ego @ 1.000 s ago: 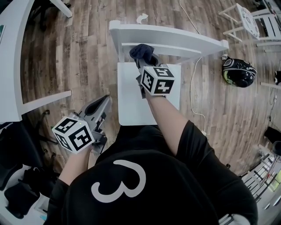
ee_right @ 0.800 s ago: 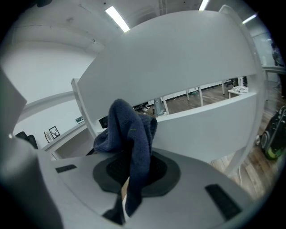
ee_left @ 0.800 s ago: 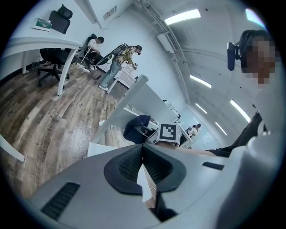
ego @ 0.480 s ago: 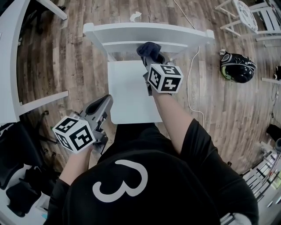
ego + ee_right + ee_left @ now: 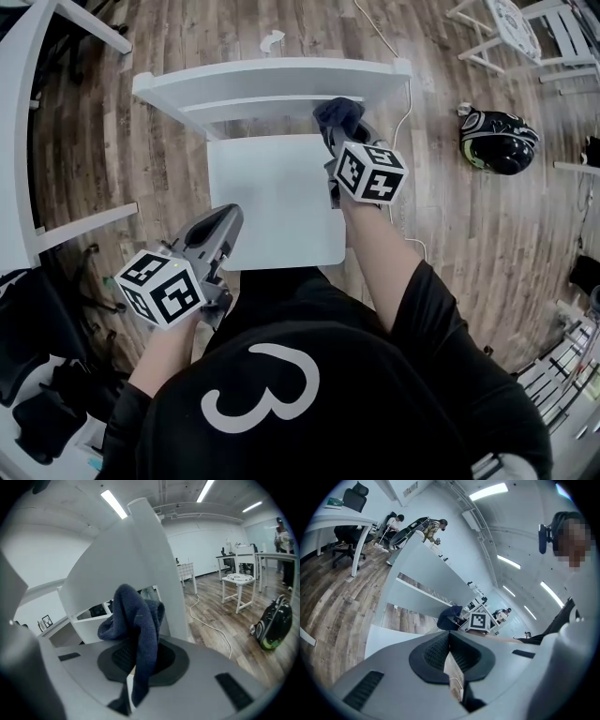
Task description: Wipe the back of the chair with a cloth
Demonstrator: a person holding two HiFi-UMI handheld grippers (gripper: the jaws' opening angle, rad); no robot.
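Note:
A white chair stands in front of me, its backrest point(image 5: 272, 80) across the far side and its seat point(image 5: 272, 197) nearer. My right gripper point(image 5: 345, 131) is shut on a dark blue cloth point(image 5: 337, 114), which is pressed against the right part of the backrest point(image 5: 136, 564). The cloth point(image 5: 138, 620) bunches up out of the jaws in the right gripper view. My left gripper point(image 5: 217, 228) hangs at the seat's near left corner, jaws shut with nothing in them. The left gripper view shows the backrest point(image 5: 426, 573) and the cloth point(image 5: 449, 617) beyond its jaws.
A black helmet point(image 5: 497, 141) lies on the wooden floor to the right, with a white cable point(image 5: 403, 112) beside the chair. A white desk point(image 5: 23, 141) runs along the left. More white chairs point(image 5: 516, 33) stand at the far right. People stand far off in the left gripper view.
My right gripper has slid the cloth to the right along the backrest, from its left-centre to near its right end. The left gripper has barely moved.

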